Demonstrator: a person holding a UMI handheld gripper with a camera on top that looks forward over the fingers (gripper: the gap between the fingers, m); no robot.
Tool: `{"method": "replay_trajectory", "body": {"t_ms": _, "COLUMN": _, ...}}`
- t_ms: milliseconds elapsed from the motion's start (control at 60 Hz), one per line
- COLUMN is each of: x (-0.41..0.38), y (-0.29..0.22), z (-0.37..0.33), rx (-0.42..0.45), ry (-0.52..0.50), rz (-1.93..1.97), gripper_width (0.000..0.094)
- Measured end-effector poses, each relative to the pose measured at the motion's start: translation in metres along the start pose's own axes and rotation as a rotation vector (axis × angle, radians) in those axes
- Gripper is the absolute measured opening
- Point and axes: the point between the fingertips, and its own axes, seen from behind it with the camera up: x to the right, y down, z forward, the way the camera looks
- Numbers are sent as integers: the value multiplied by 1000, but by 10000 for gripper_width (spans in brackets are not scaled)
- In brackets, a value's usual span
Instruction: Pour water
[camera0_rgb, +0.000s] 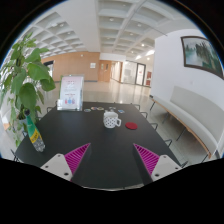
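Observation:
A clear plastic water bottle (34, 132) with a green label stands near the dark table's left edge, beyond my left finger. A white mug (112, 120) stands farther back near the table's middle, well ahead of the fingers. A small red thing (131, 127) lies just right of the mug. My gripper (112, 158) is open and empty, its two magenta pads (77, 155) spread wide above the near part of the table. Nothing is between the fingers.
The dark table (100, 150) has a white sign stand (71, 93) at its far left and a leafy green plant (22, 75) beside the left edge. A white bench and chairs (185, 115) stand at the right. A wide hall lies beyond.

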Motion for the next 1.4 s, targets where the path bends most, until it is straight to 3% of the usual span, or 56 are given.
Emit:
{"method": "replay_trajectory", "body": {"t_ms": 383, "x": -10, "y": 32, "z": -35, "rx": -10, "ry": -7, "rz": -26, "gripper_width": 860}}
{"method": "replay_trajectory", "body": {"t_ms": 683, "x": -153, "y": 44, "z": -66, "rx": 1, "ry": -228, "rz": -12, "gripper_width": 858}}
{"method": "replay_trajectory", "body": {"t_ms": 1000, "x": -311, "y": 17, "z": 2, "rx": 39, "ry": -347, "rz": 10, "gripper_width": 862}}
{"method": "replay_trajectory", "body": {"t_ms": 1317, "x": -363, "y": 16, "z": 91, "rx": 84, "ry": -307, "rz": -6, "gripper_width": 843}}
{"method": "replay_trajectory", "body": {"t_ms": 1400, "x": -369, "y": 11, "z": 100, "rx": 122, "ry": -302, "rz": -6, "gripper_width": 697}}
